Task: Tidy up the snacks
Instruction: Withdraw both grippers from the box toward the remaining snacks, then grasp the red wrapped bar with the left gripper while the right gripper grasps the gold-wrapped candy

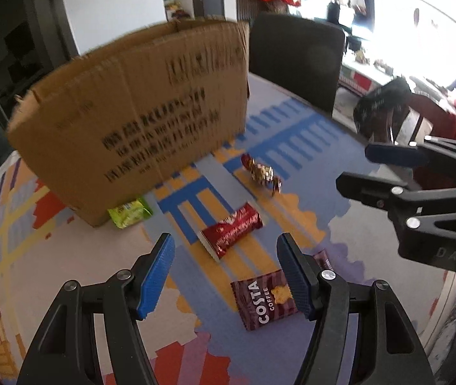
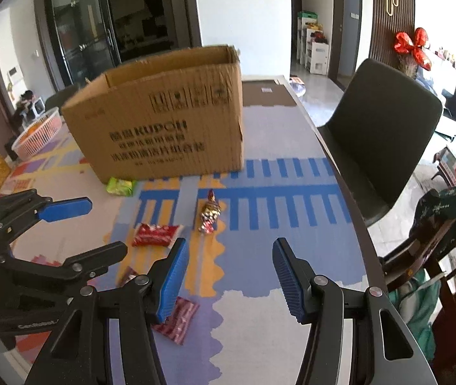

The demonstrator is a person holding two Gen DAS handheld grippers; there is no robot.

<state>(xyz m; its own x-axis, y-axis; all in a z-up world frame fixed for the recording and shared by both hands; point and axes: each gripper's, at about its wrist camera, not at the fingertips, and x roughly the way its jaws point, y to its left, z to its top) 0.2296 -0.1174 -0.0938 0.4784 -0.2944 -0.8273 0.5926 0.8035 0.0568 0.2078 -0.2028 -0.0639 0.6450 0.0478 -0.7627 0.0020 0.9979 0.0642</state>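
1. On the desk (image 2: 292,288), near the cardboard box (image 2: 170,112), lie the loose snacks: red packet (image 1: 232,231), Costa sachet (image 1: 265,300), foil candy (image 2: 208,215), green packet (image 1: 129,212).
2. Left tongs (image 1: 224,276): spread wide, holding nothing.
3. Right tongs (image 2: 228,279): spread wide, holding nothing.
4. Wrappers are probably light, soft and crinkly; grip each across its flat middle.

red snack packet (image 1: 232,227) lies flat near the open cardboard box (image 1: 131,118).
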